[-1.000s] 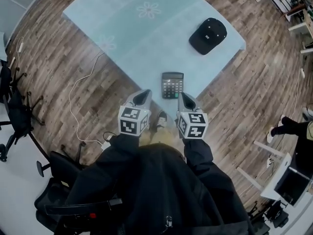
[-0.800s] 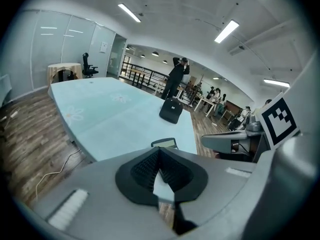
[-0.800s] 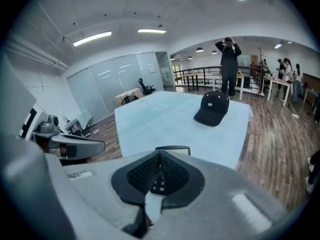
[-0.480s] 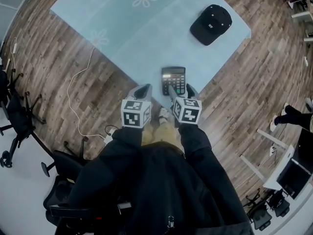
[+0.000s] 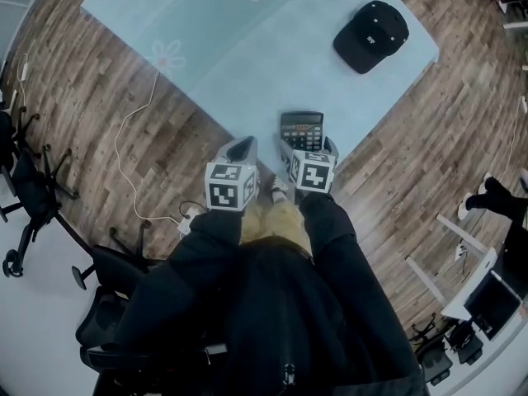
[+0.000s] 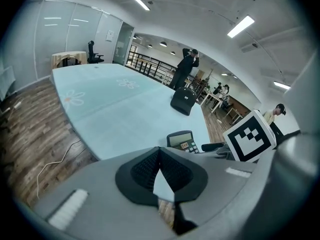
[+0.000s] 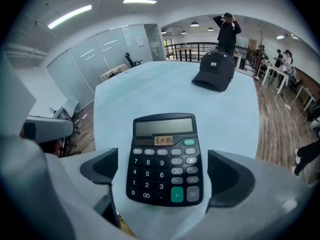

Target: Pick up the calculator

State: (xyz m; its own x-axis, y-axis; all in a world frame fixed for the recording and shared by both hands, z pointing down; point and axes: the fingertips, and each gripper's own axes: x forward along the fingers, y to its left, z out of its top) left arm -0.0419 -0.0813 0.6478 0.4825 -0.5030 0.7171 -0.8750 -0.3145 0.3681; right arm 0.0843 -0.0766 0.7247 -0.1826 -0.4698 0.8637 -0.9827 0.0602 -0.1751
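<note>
The calculator [image 7: 165, 159] lies flat and face up on the pale blue surface [image 5: 247, 48], close to the surface's near edge. Its long axis runs straight away from the right gripper [image 7: 165, 171], in line with the way that gripper points. The bottom row of keys is the end nearest the fingers [image 7: 230, 176], and the display is the far end.

The right fingers stand wide, having just been opening, and the calculator's lower half sits between them. 1 finger is just left of the number keys, the other just right of the last column of keys. A strip of bare surface shows on each side, so neither pad touches the case.

The left gripper [image 6: 159, 151] is just left of the right one. Its 2 fingers [image 6: 177, 171] are brought together at the tips with nothing between them. Through the small wedge behind the tips, a bit of surface and a bit of wooden floor [image 5: 99, 114] show, so these fingers hang about over the surface's edge. From them the calculator is ahead and to the right, apart from them. The right gripper's marker cube [image 6: 249, 136] is further right still.

A black cap [image 5: 370, 35] rests on the surface well beyond the right fingers, past the calculator's display end and off to the right.
</note>
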